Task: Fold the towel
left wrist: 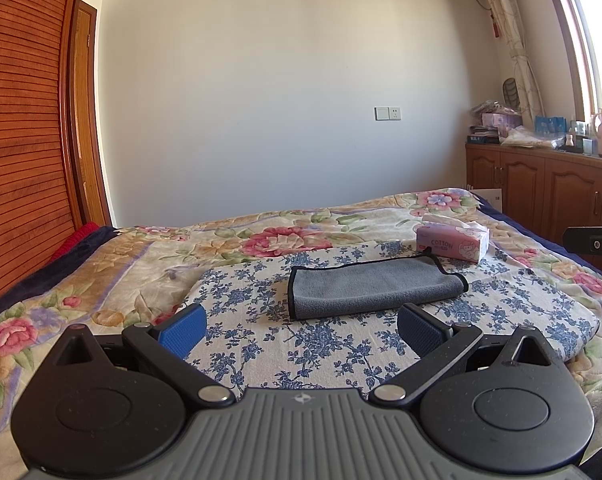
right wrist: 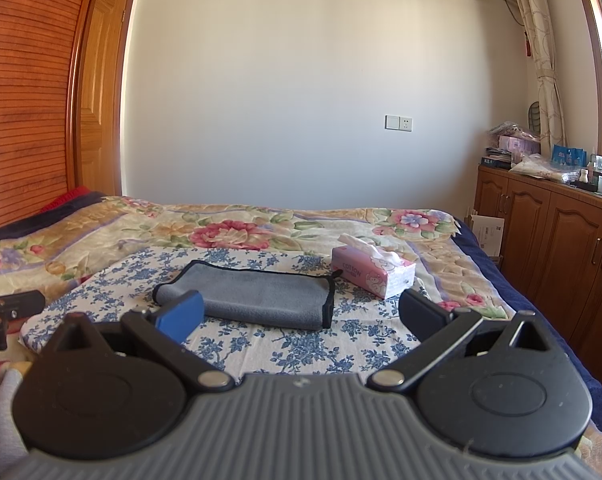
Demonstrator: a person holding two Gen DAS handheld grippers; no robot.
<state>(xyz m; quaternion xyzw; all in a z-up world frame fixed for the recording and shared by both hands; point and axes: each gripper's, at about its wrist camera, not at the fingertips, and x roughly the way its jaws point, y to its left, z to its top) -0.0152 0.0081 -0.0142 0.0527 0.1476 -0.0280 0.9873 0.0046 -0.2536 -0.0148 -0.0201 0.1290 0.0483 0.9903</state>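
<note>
A grey towel (left wrist: 375,286) with a black hem lies folded on a white cloth with blue flowers (left wrist: 261,344) on the bed. It also shows in the right wrist view (right wrist: 257,294). My left gripper (left wrist: 301,330) is open and empty, held just short of the towel's near edge. My right gripper (right wrist: 301,316) is open and empty, near the towel's near edge, with its left blue pad (right wrist: 181,316) in front of the towel's left end. The flowered cloth (right wrist: 301,352) lies under both.
A pink tissue box (left wrist: 453,242) stands on the bed beyond the towel's right end, also in the right wrist view (right wrist: 375,270). A floral bedspread (left wrist: 121,272) covers the bed. Wooden cabinets (right wrist: 549,232) with clutter stand at the right. A wooden wardrobe (left wrist: 21,140) is at the left.
</note>
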